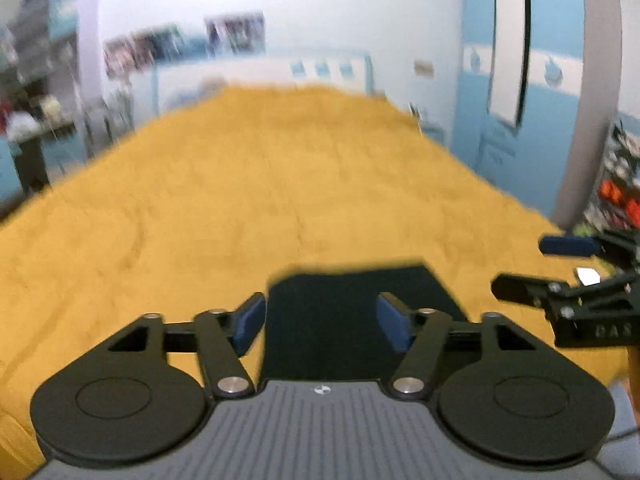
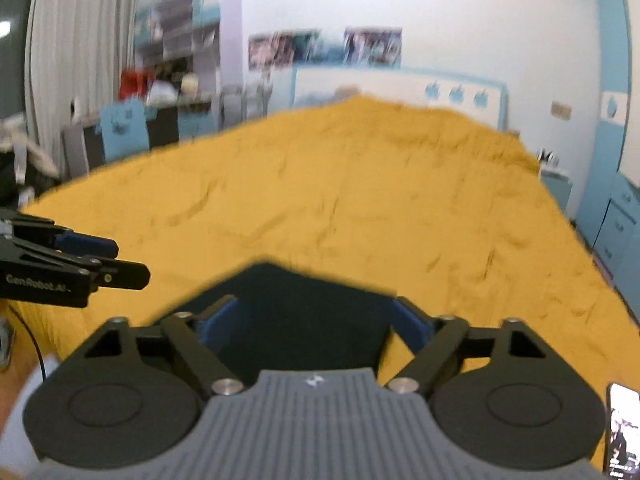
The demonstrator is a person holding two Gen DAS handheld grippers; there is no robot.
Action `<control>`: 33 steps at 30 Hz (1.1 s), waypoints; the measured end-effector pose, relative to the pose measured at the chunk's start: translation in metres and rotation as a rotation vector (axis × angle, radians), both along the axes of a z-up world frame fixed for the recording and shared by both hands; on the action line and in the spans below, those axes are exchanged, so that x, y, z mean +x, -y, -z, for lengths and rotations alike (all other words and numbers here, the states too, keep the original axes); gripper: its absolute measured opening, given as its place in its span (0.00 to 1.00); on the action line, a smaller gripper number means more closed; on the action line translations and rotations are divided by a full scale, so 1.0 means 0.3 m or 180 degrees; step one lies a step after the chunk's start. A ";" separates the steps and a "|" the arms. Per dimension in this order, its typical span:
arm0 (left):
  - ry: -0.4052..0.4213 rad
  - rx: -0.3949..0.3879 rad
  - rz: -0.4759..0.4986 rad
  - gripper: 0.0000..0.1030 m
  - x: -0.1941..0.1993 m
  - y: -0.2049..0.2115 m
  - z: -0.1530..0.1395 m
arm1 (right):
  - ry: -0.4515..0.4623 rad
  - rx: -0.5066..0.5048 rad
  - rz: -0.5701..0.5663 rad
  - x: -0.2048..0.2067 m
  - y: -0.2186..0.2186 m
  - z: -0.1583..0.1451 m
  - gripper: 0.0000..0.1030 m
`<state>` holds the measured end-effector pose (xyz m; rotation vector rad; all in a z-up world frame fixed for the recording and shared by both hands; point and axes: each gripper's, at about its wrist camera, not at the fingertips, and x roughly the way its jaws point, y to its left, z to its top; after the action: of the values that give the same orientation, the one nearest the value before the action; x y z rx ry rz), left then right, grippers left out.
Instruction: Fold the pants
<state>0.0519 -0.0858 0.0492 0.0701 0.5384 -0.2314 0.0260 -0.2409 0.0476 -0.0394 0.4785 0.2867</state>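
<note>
Hovering both grippers above the near end of the bed, I see the dark pants [image 1: 352, 320] lying flat on the mustard bedspread [image 1: 240, 184], close to its near edge. My left gripper [image 1: 322, 326] has its 2 blue pads spread wide, with nothing between them but the cloth below; I judge it sits over the garment's left part so I can drop onto an edge. My right gripper [image 2: 316, 326] is likewise spread apart and empty, with a corner of the pants pointing away beyond it. Each tool appears at the side of the other's view, so they sit near each other. Both views are blurred, so I cannot tell how many folds the pants already carry.
</note>
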 end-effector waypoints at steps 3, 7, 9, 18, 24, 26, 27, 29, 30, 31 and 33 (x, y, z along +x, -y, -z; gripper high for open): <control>0.0273 0.0031 -0.0170 0.89 -0.023 0.019 -0.060 | 0.0135 0.0142 0.0081 -0.040 -0.005 -0.054 0.80; 0.0416 0.0032 -0.0336 0.92 -0.051 0.038 -0.086 | 0.0170 0.0334 0.0229 -0.091 -0.018 -0.095 0.80; 0.0388 0.0045 -0.0345 0.92 -0.062 0.050 -0.082 | 0.0180 0.0373 0.0260 -0.118 -0.032 -0.105 0.80; -0.0043 0.0050 -0.0458 0.92 -0.120 0.001 0.023 | 0.0028 0.0239 0.0239 -0.223 -0.121 -0.041 0.80; -0.0264 0.0157 -0.0524 0.92 -0.170 -0.018 0.087 | -0.0237 0.0140 0.0265 -0.242 -0.151 0.046 0.80; -0.0313 0.0205 -0.0536 0.92 -0.181 -0.020 0.105 | -0.0307 0.0074 0.0258 -0.239 -0.161 0.072 0.80; -0.0344 0.0231 -0.0541 0.92 -0.185 -0.019 0.114 | -0.0345 0.0044 0.0248 -0.238 -0.165 0.087 0.80; -0.0386 0.0233 -0.0544 0.92 -0.193 -0.019 0.124 | -0.0410 0.0016 0.0244 -0.245 -0.179 0.110 0.80; -0.0414 0.0229 -0.0541 0.92 -0.194 -0.021 0.131 | -0.0437 0.0005 0.0249 -0.249 -0.180 0.118 0.80; -0.0436 0.0228 -0.0543 0.92 -0.192 -0.020 0.133 | -0.0459 -0.0012 0.0257 -0.251 -0.181 0.124 0.80; -0.0479 0.0221 -0.0534 0.92 -0.193 -0.018 0.140 | -0.0478 -0.0027 0.0281 -0.257 -0.177 0.131 0.80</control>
<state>-0.0060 -0.0804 0.0073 0.0748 0.6987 -0.0544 -0.0511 -0.1877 0.0082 -0.0050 0.6289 0.2018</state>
